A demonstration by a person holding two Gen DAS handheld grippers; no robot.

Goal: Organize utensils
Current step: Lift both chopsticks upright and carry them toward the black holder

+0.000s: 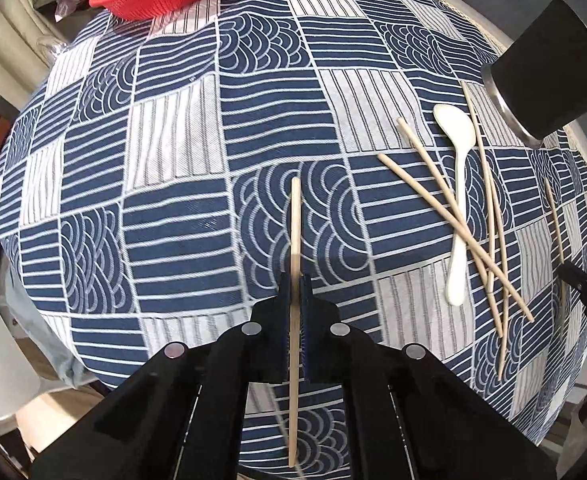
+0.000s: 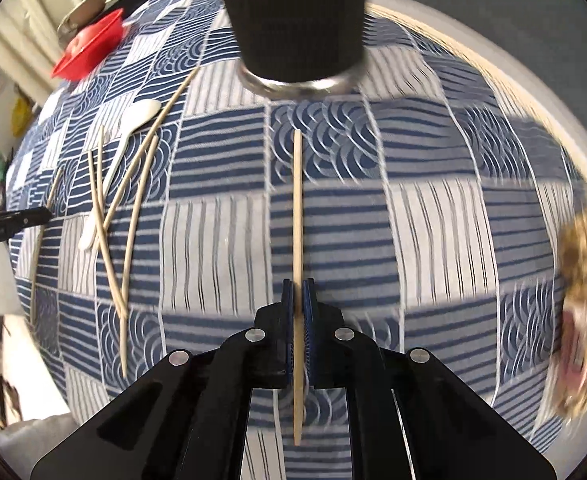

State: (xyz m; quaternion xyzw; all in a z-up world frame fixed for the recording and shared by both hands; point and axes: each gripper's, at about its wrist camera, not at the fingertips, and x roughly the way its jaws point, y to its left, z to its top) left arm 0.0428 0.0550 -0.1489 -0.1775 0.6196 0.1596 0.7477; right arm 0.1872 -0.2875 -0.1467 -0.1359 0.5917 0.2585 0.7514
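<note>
Left wrist view: each tool (image 1: 295, 280) clamped on one chopstick (image 1: 295, 220) (right tool (image 2: 298, 284) likewise).

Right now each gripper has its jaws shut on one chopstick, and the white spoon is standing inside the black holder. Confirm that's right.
Wrong about the spoon. The left gripper and the right gripper each clamp one chopstick, but the white spoon lies flat on the tablecloth among the loose chopsticks, beside the black holder, not inside it. The left wrist view shows this.
</note>
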